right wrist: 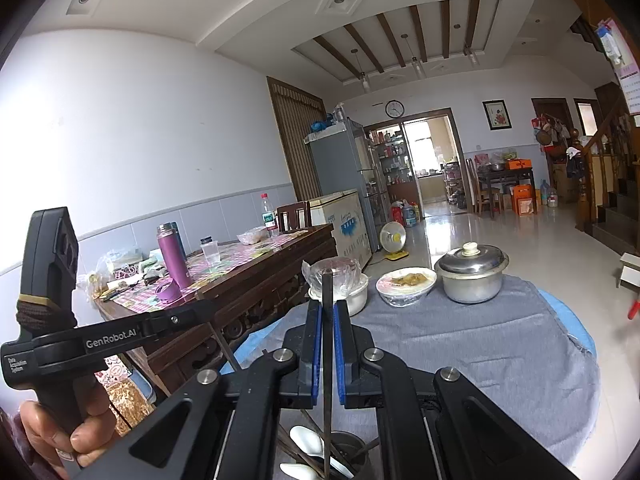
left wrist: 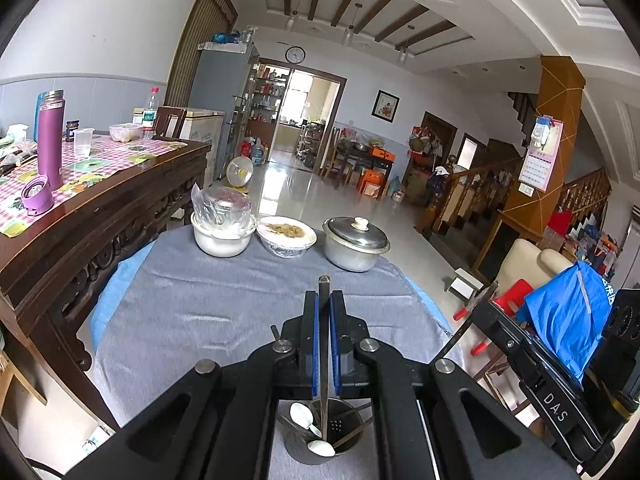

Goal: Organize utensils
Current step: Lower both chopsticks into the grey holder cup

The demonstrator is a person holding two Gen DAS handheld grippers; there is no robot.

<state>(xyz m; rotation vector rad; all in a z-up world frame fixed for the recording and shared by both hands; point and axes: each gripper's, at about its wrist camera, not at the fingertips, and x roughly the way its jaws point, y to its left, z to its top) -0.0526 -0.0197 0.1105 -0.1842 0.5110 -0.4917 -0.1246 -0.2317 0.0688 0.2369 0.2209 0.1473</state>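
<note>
Both the left gripper [left wrist: 324,300] and right gripper [right wrist: 328,312] are pinching thin, stiff chopsticks [left wrist: 324,360] – light, slippery – above the cup [left wrist: 320,436]; holding mid-stick seems best.

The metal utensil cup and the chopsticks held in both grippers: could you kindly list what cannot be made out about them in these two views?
- Left wrist view: the round metal utensil cup has its rim partly hidden by the left gripper.
- Right wrist view: the cup is cut off by the bottom edge.
- Both views: each dark chopstick has its lower tip lost among the white ceramic spoons.
- The lidded aluminium pot: contents hidden by its lid.
</note>
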